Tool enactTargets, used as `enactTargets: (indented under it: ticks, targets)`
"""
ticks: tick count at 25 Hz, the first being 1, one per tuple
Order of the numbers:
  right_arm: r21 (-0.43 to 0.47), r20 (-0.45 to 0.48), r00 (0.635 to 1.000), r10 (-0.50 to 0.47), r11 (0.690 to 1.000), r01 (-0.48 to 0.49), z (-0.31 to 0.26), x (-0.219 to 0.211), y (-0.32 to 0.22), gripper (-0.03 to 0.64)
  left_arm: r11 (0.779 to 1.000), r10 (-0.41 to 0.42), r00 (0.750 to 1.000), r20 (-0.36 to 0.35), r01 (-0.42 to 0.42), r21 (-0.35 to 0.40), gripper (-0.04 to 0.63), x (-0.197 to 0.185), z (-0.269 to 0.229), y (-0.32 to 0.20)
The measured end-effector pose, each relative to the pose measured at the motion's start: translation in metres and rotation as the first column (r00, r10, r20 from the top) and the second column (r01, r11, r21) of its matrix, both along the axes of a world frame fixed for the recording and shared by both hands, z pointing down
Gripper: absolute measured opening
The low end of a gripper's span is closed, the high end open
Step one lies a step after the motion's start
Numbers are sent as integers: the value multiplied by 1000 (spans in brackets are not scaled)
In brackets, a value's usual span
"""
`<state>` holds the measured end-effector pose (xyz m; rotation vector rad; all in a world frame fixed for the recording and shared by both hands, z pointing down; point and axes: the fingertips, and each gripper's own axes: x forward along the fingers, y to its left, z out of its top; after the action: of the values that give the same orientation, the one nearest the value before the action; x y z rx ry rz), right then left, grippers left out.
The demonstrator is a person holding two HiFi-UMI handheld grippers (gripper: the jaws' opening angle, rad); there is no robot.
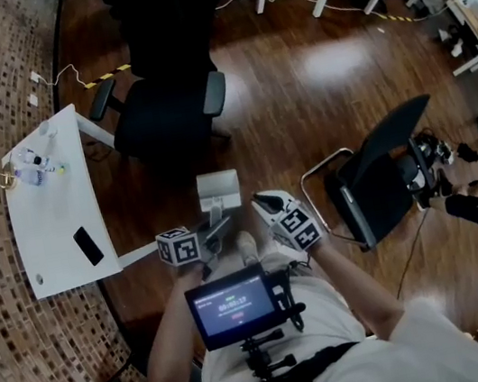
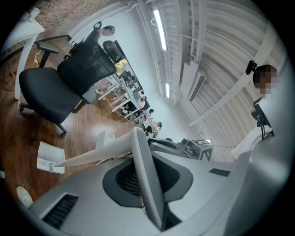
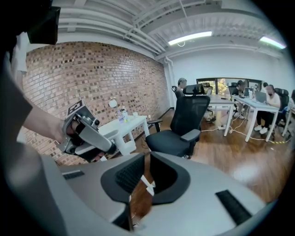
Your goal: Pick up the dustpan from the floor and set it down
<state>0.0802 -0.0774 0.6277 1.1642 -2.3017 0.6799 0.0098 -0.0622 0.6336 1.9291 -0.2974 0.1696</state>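
dustpan (image 1: 218,189), pale grey, long-handled, clamped in left gripper (image 1: 215,229) jaws; right gripper (image 1: 267,202) jaws seemingly apart, empty.

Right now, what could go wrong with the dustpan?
The left gripper holds the dustpan only by its long thin handle, so the pan could twist or slip. It is close to the black chair and the white table and might bump them. Set down tilted, it could tip over.
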Motion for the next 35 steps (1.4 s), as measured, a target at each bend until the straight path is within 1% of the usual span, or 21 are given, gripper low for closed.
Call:
enactTargets:
  ticks: [7,14,22,31,35]
  targets:
    - [-17,-11,1000,-17,1000,17,5,-5,-5,49,1000,-10,1000,16,10,2,38,-2,20,-5]
    - [-35,-15,1000,-15,999,14,10,-9,-7,49,1000,-5,999,38,5,-3,38,-4,38,-14]
    - [-57,-18,1000,0,998,-1,20,-10,-6,49,999,1,998,61,1,-35,37,-5,63,-21]
    - [-91,-24,1000,19,996,-21,35,-1,-10,49,998,13,997,76,-8,-62,35,1,83,-26]
    - [-107,-25,1000,17,994,-20,41,2,-14,49,998,13,995,101,-6,-70,35,1,98,-28]
